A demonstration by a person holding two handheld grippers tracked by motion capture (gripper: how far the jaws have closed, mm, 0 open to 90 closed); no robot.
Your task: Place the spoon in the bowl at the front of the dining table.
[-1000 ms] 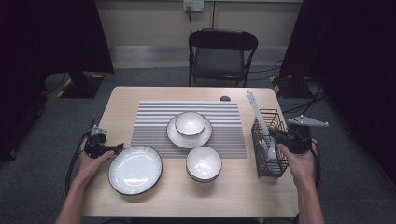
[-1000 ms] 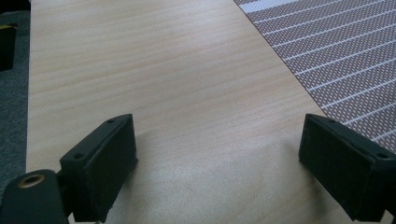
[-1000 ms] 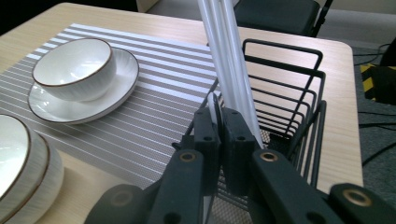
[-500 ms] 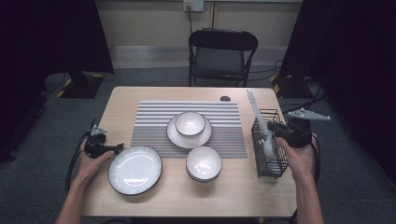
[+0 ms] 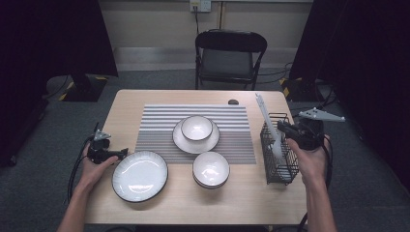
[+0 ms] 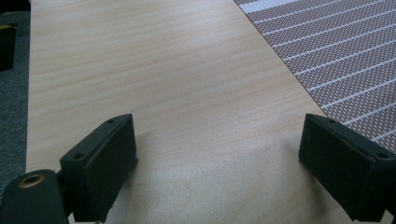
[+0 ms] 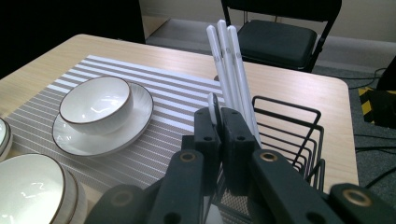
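Right gripper is clenched on a white utensil over the black rack at the counter's right edge. Left gripper hangs released above bare wood near the plate. Chair behind.
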